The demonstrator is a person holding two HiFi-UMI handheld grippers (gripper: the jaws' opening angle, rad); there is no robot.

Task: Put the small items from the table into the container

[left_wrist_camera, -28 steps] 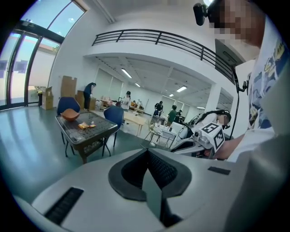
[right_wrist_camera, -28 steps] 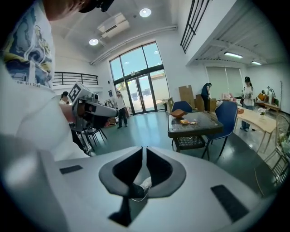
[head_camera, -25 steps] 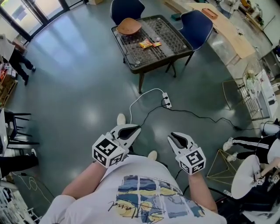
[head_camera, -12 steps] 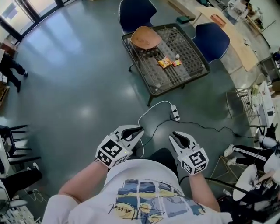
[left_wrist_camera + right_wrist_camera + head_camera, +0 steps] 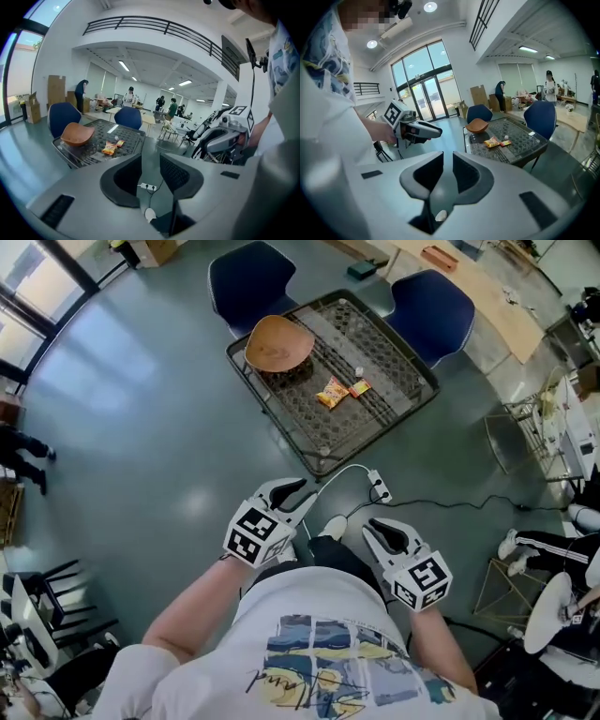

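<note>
**Small items (image 5: 330,392) lie on the table, both grippers well short of them**

Small items sit loose on the mesh top of the table (image 5: 398,371): a yellow-orange packet, a red packet (image 5: 359,387) touching its right end, and a tiny white piece (image 5: 357,372) just beyond. All three lie outside the container; that container, a brown bowl (image 5: 278,343), stands at the table's far left corner, near the packets but apart from them, and its hollow shows plain brown from the head view. Two blue chairs (image 5: 248,277) stand behind the table; a white power strip (image 5: 380,489) lies on the floor by its near corner. The left gripper (image 5: 298,495) hangs over the floor near the person, its jaws opening with only floor between them. The right gripper (image 5: 370,532) is level beside it, jaws a narrow gap apart and holding nothing.
</note>
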